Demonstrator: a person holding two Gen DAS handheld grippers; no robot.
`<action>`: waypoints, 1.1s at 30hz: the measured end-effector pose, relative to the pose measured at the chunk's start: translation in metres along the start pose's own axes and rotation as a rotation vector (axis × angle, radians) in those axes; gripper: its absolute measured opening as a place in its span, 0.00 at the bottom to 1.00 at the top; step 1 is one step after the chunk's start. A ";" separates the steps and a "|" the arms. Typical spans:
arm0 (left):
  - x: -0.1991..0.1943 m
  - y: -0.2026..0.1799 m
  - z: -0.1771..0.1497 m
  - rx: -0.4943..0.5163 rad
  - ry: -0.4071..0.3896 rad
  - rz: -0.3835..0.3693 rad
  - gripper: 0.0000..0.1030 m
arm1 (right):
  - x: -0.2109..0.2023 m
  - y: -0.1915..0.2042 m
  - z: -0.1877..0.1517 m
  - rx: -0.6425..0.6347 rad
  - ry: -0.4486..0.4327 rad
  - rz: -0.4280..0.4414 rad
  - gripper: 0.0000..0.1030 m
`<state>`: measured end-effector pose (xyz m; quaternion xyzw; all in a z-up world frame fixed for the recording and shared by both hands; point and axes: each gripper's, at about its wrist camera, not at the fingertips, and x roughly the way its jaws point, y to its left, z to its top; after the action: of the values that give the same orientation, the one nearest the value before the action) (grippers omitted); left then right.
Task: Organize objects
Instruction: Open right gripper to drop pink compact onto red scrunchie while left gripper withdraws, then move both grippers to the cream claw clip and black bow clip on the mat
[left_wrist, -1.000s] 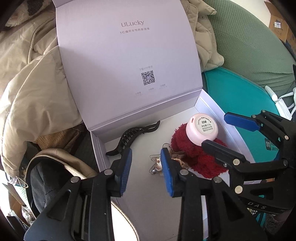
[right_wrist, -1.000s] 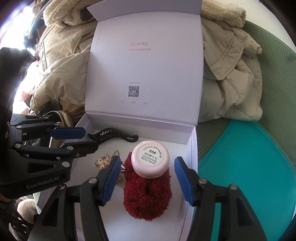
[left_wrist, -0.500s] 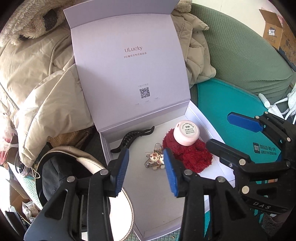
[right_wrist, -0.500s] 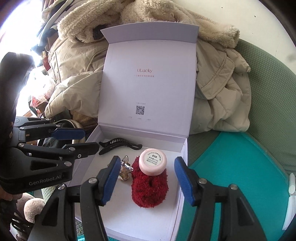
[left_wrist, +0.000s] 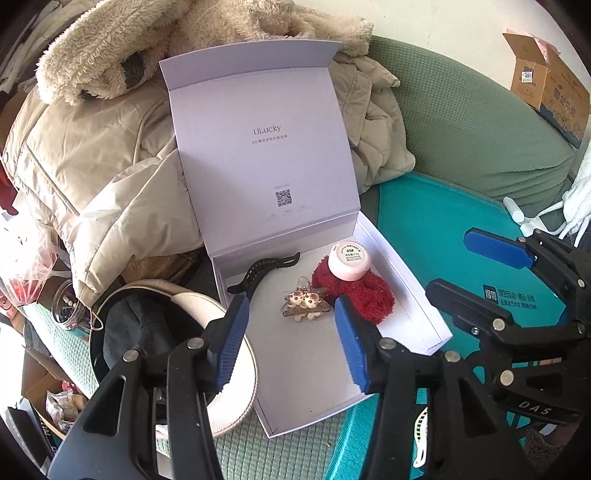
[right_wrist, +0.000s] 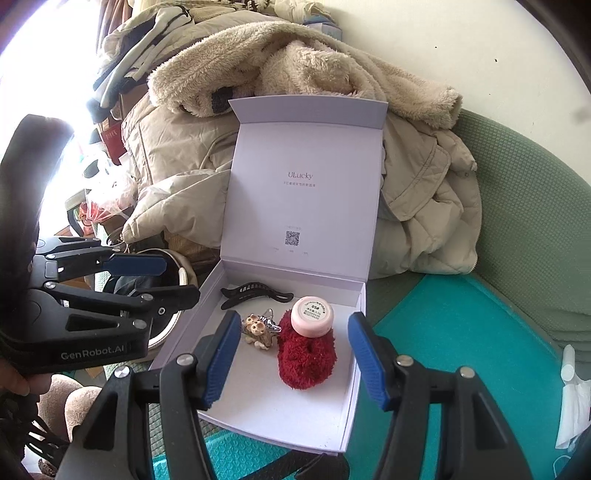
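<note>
1. A pale lilac cardboard gift box (left_wrist: 402, 273) with a hinged lid sits open on a teal mat (left_wrist: 436, 229); its lid (left_wrist: 266, 147) stands upright, printed "ULucky" above a small QR code, and leans back against a heap of beige padded and fleecy coats (left_wrist: 110, 155).
2. Four things lie in the box's tray. A black plastic claw hair clip (left_wrist: 260, 271) lies along the back wall, toward the left.
3. A fuzzy dark red scrunchie (left_wrist: 364, 291) lies near the right wall, and a small round pink jar (left_wrist: 349, 260) with a white printed label rests on its rear part, tilted.
4. A small hair clip decorated with beige bear figures (left_wrist: 304, 302) lies just left of the scrunchie, touching or nearly touching it; which one I cannot tell.
5. The left gripper (left_wrist: 291, 345), black with blue finger pads, hovers over the near half of the tray with its fingers spread apart and nothing between them.
6. The right gripper (right_wrist: 291, 356), of the same build, hovers above the tray's front edge, fingers spread wide and empty; in its own view the scrunchie (right_wrist: 306, 354), jar (right_wrist: 312, 321) and bear clip (right_wrist: 258, 328) show between the pads.
7. Left of the box stands a round cream-rimmed bag with a dark lining (left_wrist: 155, 325), and beyond it a small glass jar (left_wrist: 68, 310).
8. A green textured sofa cover (left_wrist: 480, 122) rises behind the mat, with a brown cardboard carton (left_wrist: 550, 88) at the far right.
</note>
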<state>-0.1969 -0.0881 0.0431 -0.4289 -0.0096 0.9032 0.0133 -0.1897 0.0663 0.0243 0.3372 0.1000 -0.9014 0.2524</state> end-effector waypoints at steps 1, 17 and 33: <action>-0.004 -0.001 -0.002 0.000 -0.005 0.000 0.47 | -0.005 0.001 -0.001 0.000 -0.004 -0.001 0.59; -0.070 -0.024 -0.046 0.020 -0.050 -0.018 0.52 | -0.076 0.020 -0.032 0.016 -0.055 -0.028 0.59; -0.110 -0.051 -0.116 0.027 -0.027 -0.036 0.52 | -0.122 0.038 -0.081 0.039 -0.037 -0.029 0.59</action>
<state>-0.0372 -0.0396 0.0564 -0.4163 -0.0053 0.9085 0.0350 -0.0455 0.1096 0.0430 0.3241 0.0825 -0.9128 0.2343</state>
